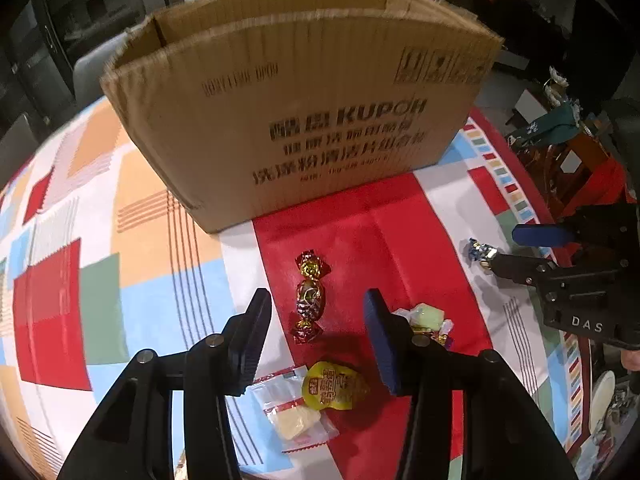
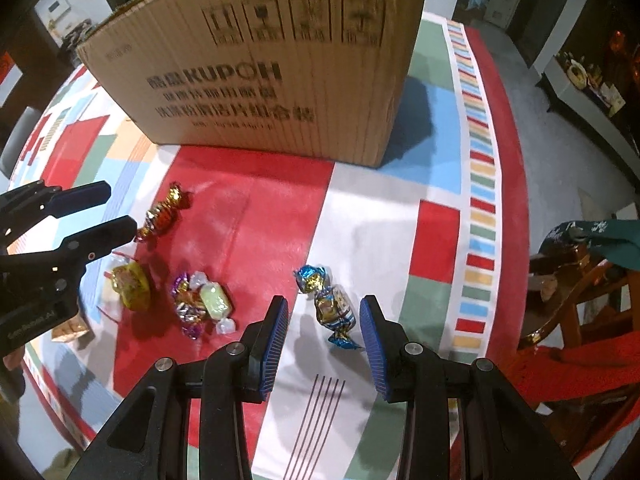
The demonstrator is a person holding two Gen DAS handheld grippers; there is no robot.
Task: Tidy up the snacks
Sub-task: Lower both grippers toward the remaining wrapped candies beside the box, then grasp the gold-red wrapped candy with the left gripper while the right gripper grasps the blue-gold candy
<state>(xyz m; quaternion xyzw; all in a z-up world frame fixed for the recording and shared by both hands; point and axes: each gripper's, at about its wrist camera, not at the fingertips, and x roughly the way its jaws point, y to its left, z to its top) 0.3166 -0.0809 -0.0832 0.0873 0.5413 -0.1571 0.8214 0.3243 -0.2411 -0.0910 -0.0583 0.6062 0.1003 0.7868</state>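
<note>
In front of the open brown cardboard box [image 1: 296, 120] on the colourful patchwork tablecloth [image 1: 80, 208], the left gripper [image 1: 316, 320] hovered with jaws spread wide and empty around a red-and-gold foil-wrapped candy [image 1: 310, 294]. Nearer than that lay a yellow snack packet [image 1: 334, 386] and a pale green wrapped sweet [image 1: 428, 316]. Farther right of the box, the right gripper [image 2: 324, 320] stood wide open and empty, straddling a blue-and-gold foil-wrapped candy [image 2: 330, 304].
</note>
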